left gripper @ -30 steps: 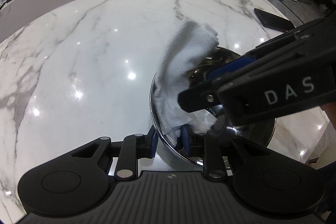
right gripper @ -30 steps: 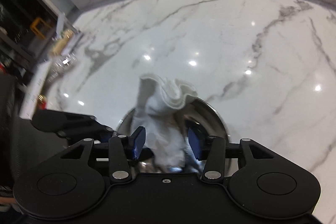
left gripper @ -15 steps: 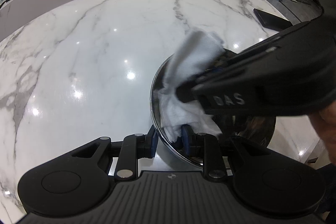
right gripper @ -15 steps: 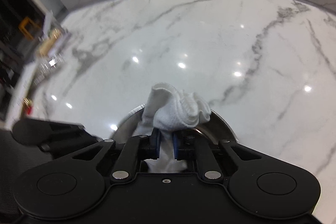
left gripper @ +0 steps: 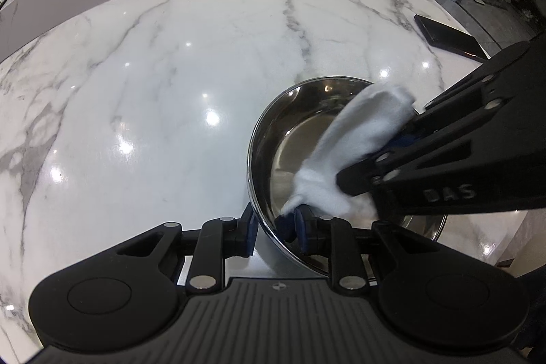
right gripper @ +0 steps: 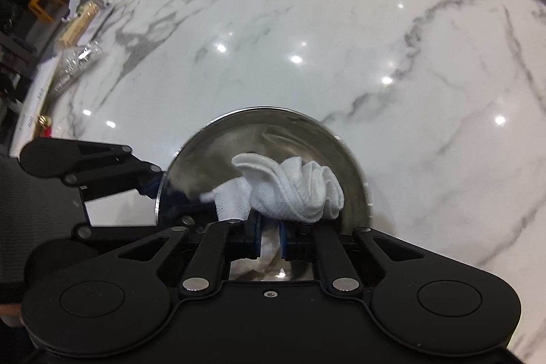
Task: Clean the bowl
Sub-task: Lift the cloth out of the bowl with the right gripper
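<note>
Now clamped: right gripper (right gripper: 269, 239) shut on white cloth (right gripper: 297, 190), jaws closed down over the last sec from wide apart w/ cloth between them to pinching it tight. Earlier draped loose & tall over bowl's near-left wall, nearly up to the rim; now bunched into a wad, pulled across toward right side of bowl (left gripper: 290, 139) in left wrist view, one tail trailing down to the near wall by the left gripper's inner finger. Left gripper (left gripper: 273, 229) unchanged: same spot, pinching bowl's near rim, one blue pad outside the wall, other inside, steel between — gripping bowl, not cloth. Bowl itself not shifted; sits on white marble desk (left gripper: 153, 98), near-right part of it in left wrist view, right in front of the right gripper in right wrist view. More bare steel showing on left & far inside wall than a sec ago, since cloth gathered. Dark flat slab (left gripper: 447, 36) far right on desk, well apart, no part in this. Meaning for task: pick-up of cloth done, bowl braced, wiping prob under way or about to start. Can't tell if cloth wad presses on bowl floor or hangs just above; blur on cloth in left wrist view. Inside looks shiny; no dirt made out, so progress of cleaning hard to judge. Risk, as a guess: trailing tail snagging at left gripper's inner finger during a sweep.
</note>
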Motion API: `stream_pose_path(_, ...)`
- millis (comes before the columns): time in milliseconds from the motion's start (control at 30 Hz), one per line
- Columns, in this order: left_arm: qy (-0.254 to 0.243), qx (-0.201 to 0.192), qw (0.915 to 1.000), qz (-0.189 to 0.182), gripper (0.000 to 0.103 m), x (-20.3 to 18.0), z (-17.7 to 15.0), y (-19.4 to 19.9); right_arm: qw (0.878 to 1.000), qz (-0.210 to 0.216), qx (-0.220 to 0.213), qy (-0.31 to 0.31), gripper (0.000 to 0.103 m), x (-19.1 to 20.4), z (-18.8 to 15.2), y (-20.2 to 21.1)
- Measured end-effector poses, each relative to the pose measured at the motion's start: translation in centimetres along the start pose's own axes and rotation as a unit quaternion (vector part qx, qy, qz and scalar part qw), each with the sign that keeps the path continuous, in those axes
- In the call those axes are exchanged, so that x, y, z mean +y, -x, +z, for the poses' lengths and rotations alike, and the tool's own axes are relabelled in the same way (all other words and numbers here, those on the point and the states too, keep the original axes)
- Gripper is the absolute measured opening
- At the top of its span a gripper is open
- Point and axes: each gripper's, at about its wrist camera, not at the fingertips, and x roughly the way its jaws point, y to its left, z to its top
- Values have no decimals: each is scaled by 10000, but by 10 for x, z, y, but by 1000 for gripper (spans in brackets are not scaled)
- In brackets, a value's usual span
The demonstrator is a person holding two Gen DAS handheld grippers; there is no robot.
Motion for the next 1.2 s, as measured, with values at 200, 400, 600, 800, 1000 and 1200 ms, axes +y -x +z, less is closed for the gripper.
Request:
stream_pose_path(200, -6, -3, 10000, 0, 20, 1, -1, 1, 9997, -178, -97, 99, 8, -3, -4, 24)
stream_pose_path(400, -5, -9, 10000, 16, 20, 1, -1, 1, 9983, -9, -577, 50, 8, -12, -12, 71)
stream_pose_path(600, -38, 8, 10000, 78, 20, -2, 1, 1, 9958, -33, -895, -174, 8, -41, -47, 104)
stream_pose_path(800, -47, 1, 9999, 89, 20, -3, 1, 0, 9966, 98, -797, -175, 8, -50, -76, 76)
stream_pose_path(1000, -74, -9, 9999, 94, 20, -3, 2, 0, 9961, 234, -840, -141, 8, -50, -83, 51)
stream_pose_path(1200, -112, 8, 9999, 80, 20, -3, 3, 0, 9957, 158, -899, -157, 8, -59, -72, 43)
